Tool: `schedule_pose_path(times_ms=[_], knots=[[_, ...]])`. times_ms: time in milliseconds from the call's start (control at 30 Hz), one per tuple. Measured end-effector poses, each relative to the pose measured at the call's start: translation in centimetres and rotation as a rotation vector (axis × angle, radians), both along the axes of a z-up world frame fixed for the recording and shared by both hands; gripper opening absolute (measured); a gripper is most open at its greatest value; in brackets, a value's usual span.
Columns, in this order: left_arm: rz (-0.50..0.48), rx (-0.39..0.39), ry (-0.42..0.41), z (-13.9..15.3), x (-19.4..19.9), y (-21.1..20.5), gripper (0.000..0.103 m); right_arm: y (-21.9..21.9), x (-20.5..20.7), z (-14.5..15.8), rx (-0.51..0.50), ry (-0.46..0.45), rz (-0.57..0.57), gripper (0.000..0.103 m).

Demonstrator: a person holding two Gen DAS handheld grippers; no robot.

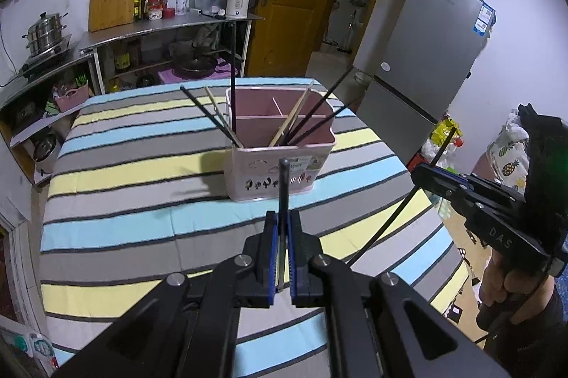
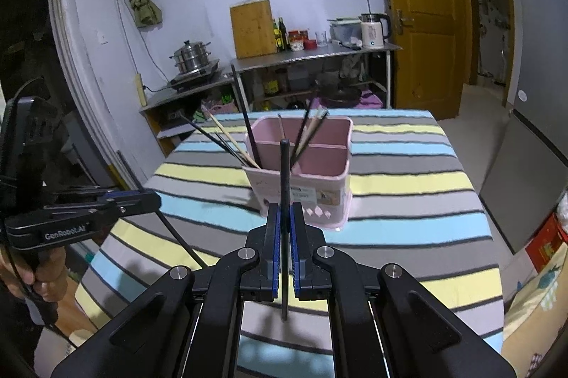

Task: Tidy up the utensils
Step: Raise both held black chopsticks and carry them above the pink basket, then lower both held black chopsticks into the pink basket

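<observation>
Both grippers are up over the table with the blue, yellow and grey striped cloth point(image 1: 142, 200), and each has a chopstick pinched tight. The left gripper point(image 1: 283, 222) has its blue-padded jaws squeezed narrow on a slim black chopstick point(image 1: 284, 186) that stands almost upright between them, its blunt top reaching up in front of the holder. Over on the other side, the right gripper point(image 2: 284, 214) is clamped just as narrowly on a second thin dark chopstick point(image 2: 284, 186), which runs straight through the pads and pokes out below them as well. Ahead of both sits the pink plastic utensil holder point(image 1: 280, 175), a box split into compartments with cut-out shapes along its front wall, standing on the striped cloth near the middle of the table. It already carries a spread of black and pale wooden chopsticks point(image 1: 301, 119), some leaning left out of the near-left corner, others fanning right. In the left wrist view the right gripper shows at the right edge with its chopstick slanting down across the table edge, a hand point(image 1: 504, 285) wrapped around its grip.
</observation>
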State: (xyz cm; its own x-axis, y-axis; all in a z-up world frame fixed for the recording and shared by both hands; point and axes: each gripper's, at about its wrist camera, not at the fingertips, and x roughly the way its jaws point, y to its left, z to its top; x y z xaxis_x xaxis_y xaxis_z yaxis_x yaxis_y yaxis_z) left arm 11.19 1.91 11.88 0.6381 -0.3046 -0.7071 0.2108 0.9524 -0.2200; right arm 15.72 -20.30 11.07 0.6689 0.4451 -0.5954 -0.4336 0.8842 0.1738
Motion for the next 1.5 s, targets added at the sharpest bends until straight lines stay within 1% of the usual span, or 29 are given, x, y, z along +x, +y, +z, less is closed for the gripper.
schedule_pose_path(times_ms=[200,567,867,1067,1167,1367,1500], knots=[[0.017,-0.015,-0.042,2.0,1.2,0.6,0.006,0.5,0.9,1.6,0.039,-0.045,0.000,0.005],[0.044,-0.054,-0.165,7.1,3.7,1.8,0.006,2.5,3.7,5.9,0.099,-0.159,-0.016,0.005],[0.074,-0.065,-0.214,8.8,6.6,2.7,0.006,4.2,6.5,8.1,0.135,-0.225,-0.022,0.005],[0.084,-0.053,-0.225,8.3,8.3,2.6,0.006,4.6,8.3,7.9,0.142,-0.238,-0.038,0.005],[0.082,-0.063,-0.222,7.7,9.3,2.6,0.006,4.4,9.1,7.3,0.144,-0.232,-0.046,0.005],[0.081,-0.042,-0.222,6.1,10.5,2.0,0.006,4.3,10.4,5.7,0.126,-0.215,-0.064,0.005],[0.073,-0.035,-0.186,4.6,11.2,1.6,0.006,4.6,10.9,4.4,0.102,-0.191,-0.064,0.005]])
